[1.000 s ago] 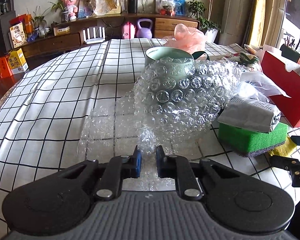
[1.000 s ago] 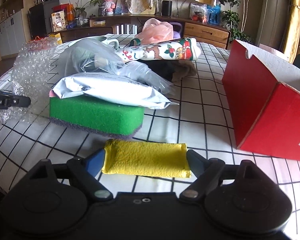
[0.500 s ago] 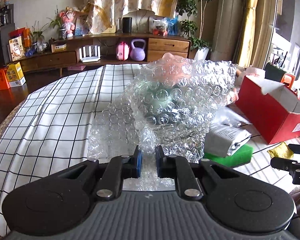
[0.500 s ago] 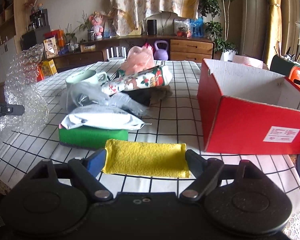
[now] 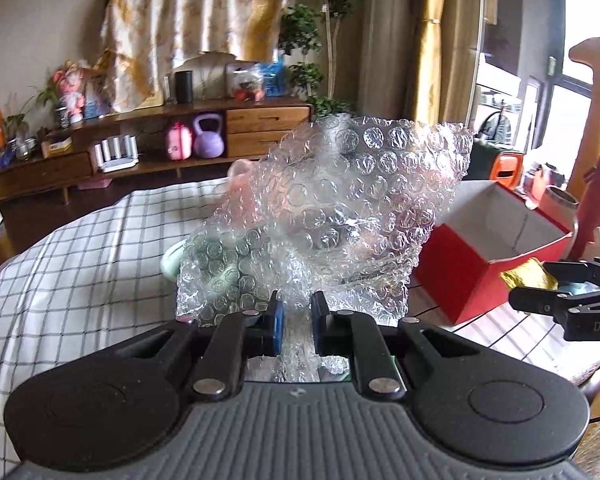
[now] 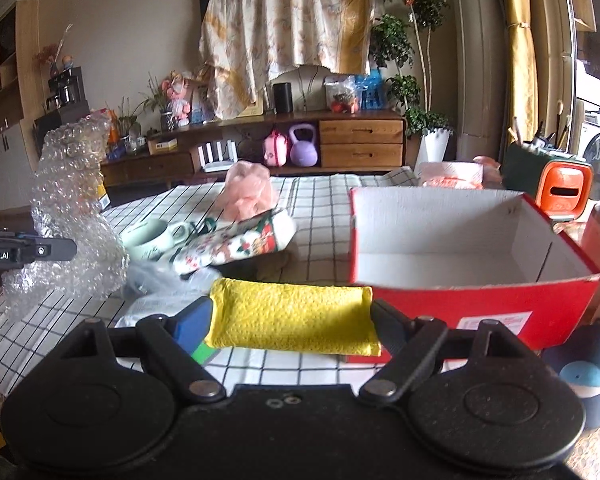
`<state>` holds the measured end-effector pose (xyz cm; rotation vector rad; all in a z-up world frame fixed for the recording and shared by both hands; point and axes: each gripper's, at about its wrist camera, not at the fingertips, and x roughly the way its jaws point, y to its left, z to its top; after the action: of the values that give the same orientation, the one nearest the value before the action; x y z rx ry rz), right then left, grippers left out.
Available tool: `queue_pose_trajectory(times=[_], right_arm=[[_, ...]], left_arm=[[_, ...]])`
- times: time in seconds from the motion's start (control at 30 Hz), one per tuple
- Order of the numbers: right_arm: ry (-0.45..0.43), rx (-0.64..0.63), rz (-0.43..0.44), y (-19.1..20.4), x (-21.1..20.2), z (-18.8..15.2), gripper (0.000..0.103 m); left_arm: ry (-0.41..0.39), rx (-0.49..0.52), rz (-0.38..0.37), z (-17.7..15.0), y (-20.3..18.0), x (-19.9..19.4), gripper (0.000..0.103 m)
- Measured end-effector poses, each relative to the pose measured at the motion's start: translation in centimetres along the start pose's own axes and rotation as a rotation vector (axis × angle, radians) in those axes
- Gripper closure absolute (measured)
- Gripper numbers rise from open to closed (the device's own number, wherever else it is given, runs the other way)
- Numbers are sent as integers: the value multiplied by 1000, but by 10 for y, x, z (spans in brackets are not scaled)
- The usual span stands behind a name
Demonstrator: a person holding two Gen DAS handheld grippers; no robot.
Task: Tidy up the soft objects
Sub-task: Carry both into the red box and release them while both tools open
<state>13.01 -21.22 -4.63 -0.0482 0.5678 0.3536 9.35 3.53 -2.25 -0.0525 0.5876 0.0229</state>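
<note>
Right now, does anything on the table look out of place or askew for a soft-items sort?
The pale green mug is the one hard thing in the soft pile, beside the tilted Christmas-print pouch. Otherwise nothing is spilled or damaged: the left gripper holds bubble wrap, the right gripper a yellow sponge.

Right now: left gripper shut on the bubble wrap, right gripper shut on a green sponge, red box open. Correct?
One error: the sponge in the right gripper is a yellow sponge, per the right wrist view. The left gripper is shut on the bubble wrap, and the red box is open.
</note>
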Motion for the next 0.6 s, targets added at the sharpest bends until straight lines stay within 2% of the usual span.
queue_pose_trajectory(times=[0.4, 0.6], right_arm=[[-2, 57, -87, -73, 15, 28, 19], [5, 59, -126, -104, 30, 36, 19]], left_arm=[[27, 98, -165, 53, -82, 55, 89], [60, 139, -215, 76, -126, 95, 89]])
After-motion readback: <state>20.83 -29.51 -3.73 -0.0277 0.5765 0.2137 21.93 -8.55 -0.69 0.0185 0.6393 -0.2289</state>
